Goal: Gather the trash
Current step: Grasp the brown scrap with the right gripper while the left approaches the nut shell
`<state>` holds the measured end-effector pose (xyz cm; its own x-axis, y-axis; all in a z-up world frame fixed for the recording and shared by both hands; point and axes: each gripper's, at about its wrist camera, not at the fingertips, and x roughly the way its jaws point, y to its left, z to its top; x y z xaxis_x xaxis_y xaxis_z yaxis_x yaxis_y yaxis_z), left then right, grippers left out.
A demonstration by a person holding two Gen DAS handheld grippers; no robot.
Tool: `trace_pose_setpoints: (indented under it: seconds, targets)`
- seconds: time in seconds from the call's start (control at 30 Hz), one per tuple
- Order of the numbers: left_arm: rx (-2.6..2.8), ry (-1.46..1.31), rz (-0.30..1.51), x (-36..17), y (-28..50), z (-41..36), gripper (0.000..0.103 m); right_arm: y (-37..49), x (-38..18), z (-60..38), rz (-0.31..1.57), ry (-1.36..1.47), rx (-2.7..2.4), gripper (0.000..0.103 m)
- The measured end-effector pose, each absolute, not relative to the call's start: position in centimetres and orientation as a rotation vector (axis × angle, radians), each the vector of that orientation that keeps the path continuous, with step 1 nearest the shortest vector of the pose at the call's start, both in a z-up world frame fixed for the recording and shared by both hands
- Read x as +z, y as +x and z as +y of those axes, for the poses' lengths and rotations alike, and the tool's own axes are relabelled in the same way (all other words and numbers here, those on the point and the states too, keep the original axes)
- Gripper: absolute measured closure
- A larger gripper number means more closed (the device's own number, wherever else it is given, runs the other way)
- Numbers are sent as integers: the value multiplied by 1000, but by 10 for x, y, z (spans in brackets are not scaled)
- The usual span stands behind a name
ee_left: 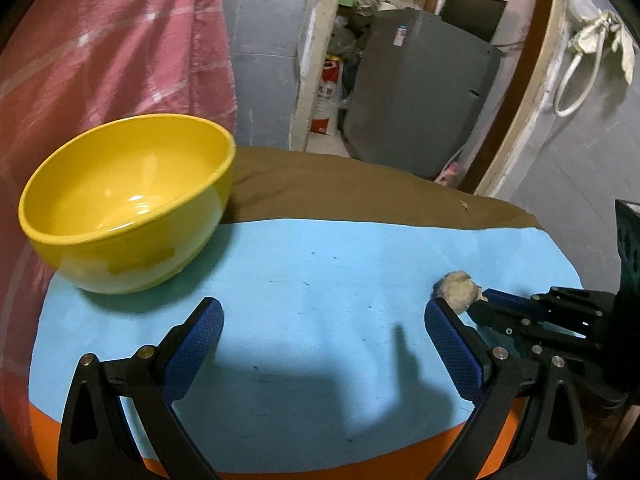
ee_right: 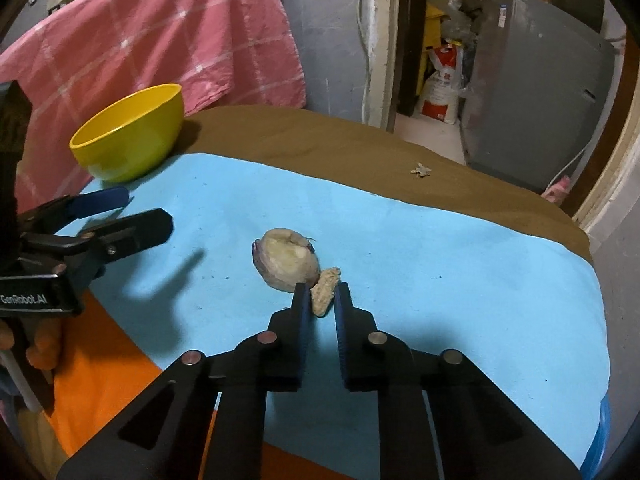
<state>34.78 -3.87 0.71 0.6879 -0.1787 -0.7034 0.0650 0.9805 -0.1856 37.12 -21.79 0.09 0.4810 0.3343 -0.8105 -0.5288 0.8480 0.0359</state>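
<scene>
Right tongs [ee_right: 322, 294]: nearly closed around small scrap [ee_right: 325, 290] beside larger lump [ee_right: 286, 260], likely for bowl [ee_left: 124, 200]. Left tongs [ee_left: 324, 336]: spread wide, empty, waiting.

- The table [ee_right: 460, 240] carries a light blue sheet [ee_right: 440, 280] over a brown cloth [ee_right: 320, 140].
- A pink checked cloth [ee_right: 160, 40] hangs behind it.
- The walls [ee_left: 264, 40] are grey.
- A grey cabinet [ee_left: 420, 92] and a white-and-red sack [ee_left: 328, 96] stand in the doorway.
</scene>
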Motion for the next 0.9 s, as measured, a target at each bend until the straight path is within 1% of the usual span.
trace_pose_setpoints:
  seconds: [0.17,0.27,0.43,0.57,0.77,0.83,0.87,0.9]
  targets:
    - [-165,-106,802,6,348,-49,4,366,3,-218,911,-276,507,94]
    - [-184,-71,801,6,350,-56,4,364,7,-227,892,-256,485,94]
    - [-237,-15,813,4,355,-74,8,362,15,-252,860,-209,430,94]
    - [-273,51,835,1,361,-94,21,363,16,-280,850,-141,381,94]
    - [-313,121,850,-4,366,-126,30,359,14,-298,845,-87,377,94]
    - [-312,145,863,-7,368,-134,38,358,14,-298,841,-88,377,94]
    - [-303,158,872,-8,371,-137,45,357,14,-299,838,-86,377,94]
    - [-293,168,880,-10,373,-139,50,357,14,-299,835,-84,378,94]
